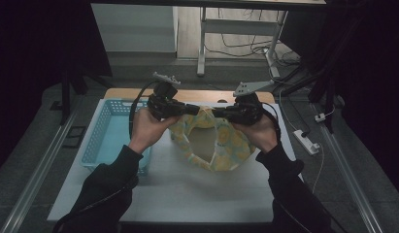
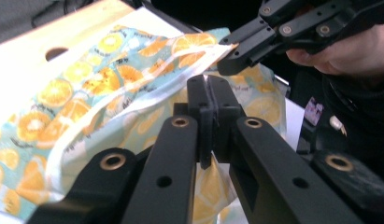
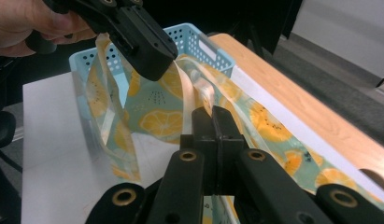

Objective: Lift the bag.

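left gripper — clamped on cloth | right gripper — same, both raised, level

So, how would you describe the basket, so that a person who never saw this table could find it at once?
Look at the white table and go to its far left corner. There stands the basket, left of the orange-print cloth. It is the light blue plastic one with walls full of small holes.
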